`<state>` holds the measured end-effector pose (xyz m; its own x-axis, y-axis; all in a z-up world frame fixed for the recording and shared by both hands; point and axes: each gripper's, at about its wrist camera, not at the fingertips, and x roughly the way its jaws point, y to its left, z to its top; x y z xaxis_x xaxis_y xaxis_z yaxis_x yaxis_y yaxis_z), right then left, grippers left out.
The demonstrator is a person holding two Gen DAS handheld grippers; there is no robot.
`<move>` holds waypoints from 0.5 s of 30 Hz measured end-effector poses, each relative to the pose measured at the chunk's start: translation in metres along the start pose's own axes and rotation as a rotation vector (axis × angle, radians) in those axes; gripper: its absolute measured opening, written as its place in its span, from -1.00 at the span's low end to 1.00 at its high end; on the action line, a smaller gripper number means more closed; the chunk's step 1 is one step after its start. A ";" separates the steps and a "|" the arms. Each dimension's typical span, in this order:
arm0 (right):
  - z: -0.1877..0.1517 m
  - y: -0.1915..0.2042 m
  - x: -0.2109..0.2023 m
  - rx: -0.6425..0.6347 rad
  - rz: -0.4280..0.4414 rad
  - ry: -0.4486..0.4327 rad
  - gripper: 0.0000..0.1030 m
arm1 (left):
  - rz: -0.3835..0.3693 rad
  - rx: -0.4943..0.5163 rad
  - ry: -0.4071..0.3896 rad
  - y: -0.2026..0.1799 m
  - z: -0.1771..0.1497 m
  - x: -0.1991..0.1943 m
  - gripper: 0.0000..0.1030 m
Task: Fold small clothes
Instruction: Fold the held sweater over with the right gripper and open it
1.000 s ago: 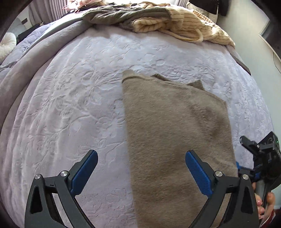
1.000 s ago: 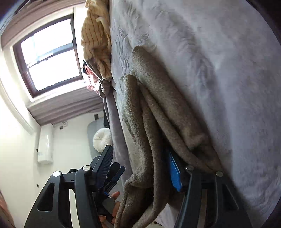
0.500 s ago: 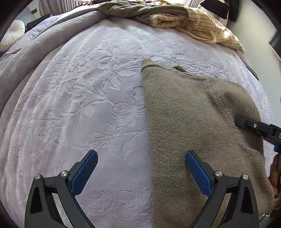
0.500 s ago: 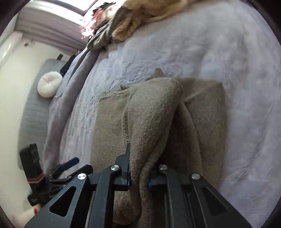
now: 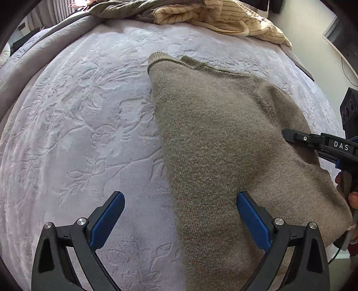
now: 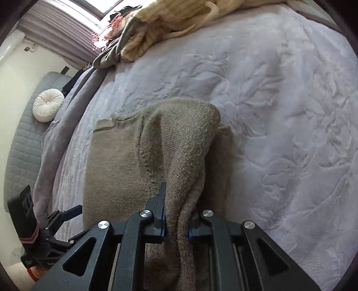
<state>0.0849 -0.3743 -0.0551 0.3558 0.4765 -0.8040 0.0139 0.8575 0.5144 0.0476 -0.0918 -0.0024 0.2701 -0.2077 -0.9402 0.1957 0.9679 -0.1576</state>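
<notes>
- Left wrist view: left gripper (image 5: 179,212) jaws spread wide, nothing between them; blue pads visible on both fingers.
- Taupe knit sweater (image 5: 223,138) lies on the lavender embossed bedspread (image 5: 78,134), right of centre; its left edge runs straight, ribbed collar at the far end.
- The right finger of the left gripper sits over the sweater, the left finger over bare bedspread.
- Right gripper (image 5: 288,136) comes in from the right edge, tip on the sweater's raised right side; can't tell its opening from here.
- Cream striped garment (image 5: 223,20) and olive garment (image 5: 125,9) piled at the far edge of the bed.
- Right wrist view: right gripper (image 6: 176,223) clamped tight on a bunched fold of the sweater (image 6: 183,143), lifting it into a ridge above the flat part.
- Left gripper (image 6: 67,212) at lower left, beside the sweater's left edge.
- Round white cushion (image 6: 48,105) on a grey quilted surface at left.
</notes>
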 end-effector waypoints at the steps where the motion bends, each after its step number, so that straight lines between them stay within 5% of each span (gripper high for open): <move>1: -0.002 -0.004 -0.004 0.015 -0.004 -0.011 -0.57 | 0.000 0.004 -0.002 0.000 -0.001 -0.001 0.95; 8: -0.023 -0.020 -0.040 0.107 -0.021 -0.002 -0.23 | 0.020 0.063 0.008 0.005 -0.009 -0.019 0.95; 15: -0.110 -0.036 -0.106 0.347 0.246 -0.050 -0.18 | -0.004 0.018 0.086 0.036 -0.037 -0.034 0.95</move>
<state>-0.0563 -0.4342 -0.0218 0.4327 0.6415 -0.6334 0.2331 0.5991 0.7660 0.0103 -0.0443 0.0124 0.1877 -0.1980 -0.9621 0.2139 0.9642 -0.1568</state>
